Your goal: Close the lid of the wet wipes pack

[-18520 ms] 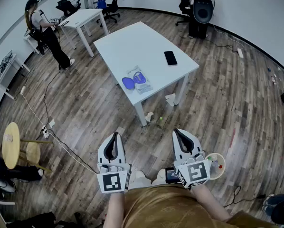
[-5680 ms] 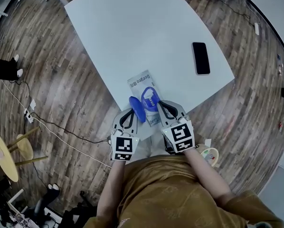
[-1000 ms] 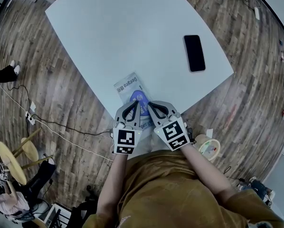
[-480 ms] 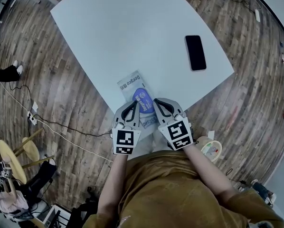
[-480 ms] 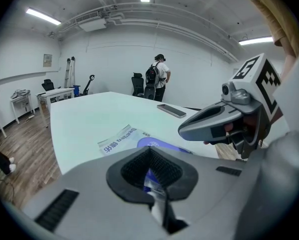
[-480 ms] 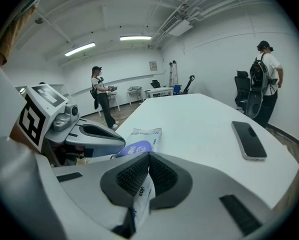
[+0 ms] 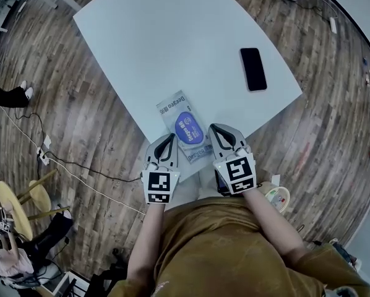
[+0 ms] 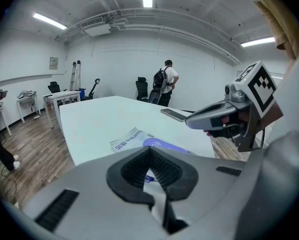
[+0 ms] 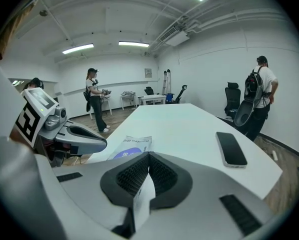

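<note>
The wet wipes pack (image 7: pixel 182 130) lies at the near edge of the white table (image 7: pixel 172 36), its blue oval lid (image 7: pixel 189 132) lying flat on the pack. My left gripper (image 7: pixel 170 136) hovers just off the pack's near left corner, jaws shut and holding nothing. To the pack's right my right gripper (image 7: pixel 215 127) is also shut and holds nothing. The left gripper view shows the pack (image 8: pixel 130 139) and lid (image 8: pixel 164 145) beyond my left gripper (image 8: pixel 150 151), with the right gripper (image 8: pixel 190 124) alongside. In the right gripper view the pack (image 9: pixel 133 145) lies past my right gripper (image 9: pixel 148 156).
A black phone (image 7: pixel 253 69) lies on the table to the far right of the pack. Wooden floor with cables surrounds the table, and a yellow stool (image 7: pixel 15 204) stands at the left. One person (image 9: pixel 95 104) stands far off, another with a backpack (image 8: pixel 165 81) beyond the table.
The lid, open several seconds ago, now lies shut. Over the last second both grippers have drawn back off the pack toward me and moved apart.
</note>
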### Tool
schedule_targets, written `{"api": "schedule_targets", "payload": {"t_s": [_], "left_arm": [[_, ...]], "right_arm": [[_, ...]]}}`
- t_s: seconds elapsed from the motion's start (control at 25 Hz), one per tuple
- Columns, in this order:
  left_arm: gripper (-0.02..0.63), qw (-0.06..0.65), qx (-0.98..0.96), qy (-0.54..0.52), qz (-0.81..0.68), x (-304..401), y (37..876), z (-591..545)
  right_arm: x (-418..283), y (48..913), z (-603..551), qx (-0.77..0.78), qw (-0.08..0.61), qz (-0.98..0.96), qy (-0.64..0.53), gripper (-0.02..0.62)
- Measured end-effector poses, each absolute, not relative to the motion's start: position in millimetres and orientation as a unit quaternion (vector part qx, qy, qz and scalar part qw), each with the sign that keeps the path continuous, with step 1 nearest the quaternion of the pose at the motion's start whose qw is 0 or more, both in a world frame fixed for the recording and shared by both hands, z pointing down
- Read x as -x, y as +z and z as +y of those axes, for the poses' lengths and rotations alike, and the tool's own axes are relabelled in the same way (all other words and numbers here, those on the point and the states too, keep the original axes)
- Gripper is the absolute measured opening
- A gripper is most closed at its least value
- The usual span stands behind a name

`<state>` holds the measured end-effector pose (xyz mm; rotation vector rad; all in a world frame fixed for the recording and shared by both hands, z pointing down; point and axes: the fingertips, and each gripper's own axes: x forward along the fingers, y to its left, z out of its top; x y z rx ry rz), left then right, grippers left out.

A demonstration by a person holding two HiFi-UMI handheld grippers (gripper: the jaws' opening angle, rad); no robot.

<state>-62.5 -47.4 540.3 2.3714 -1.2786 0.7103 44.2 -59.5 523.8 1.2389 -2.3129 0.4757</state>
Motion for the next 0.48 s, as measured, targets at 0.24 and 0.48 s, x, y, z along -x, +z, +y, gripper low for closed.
{"api": "schedule_targets", "payload": {"t_s": [0.24, 0.48], "left_arm": [[0.006, 0.162, -0.834, 0.243, -0.468, 79.3, 524.2, -42.9], [0.006, 0.145, -0.833, 0.217, -0.488, 89.6, 493.3, -44.7]], "right_arm": [[-62.2, 494.3, -71.0, -0.478, 0.213, -0.84, 0.145, 0.008], [-79.9, 463.4, -82.6, -0.507, 0.192, -0.832, 0.117, 0.008]]}}
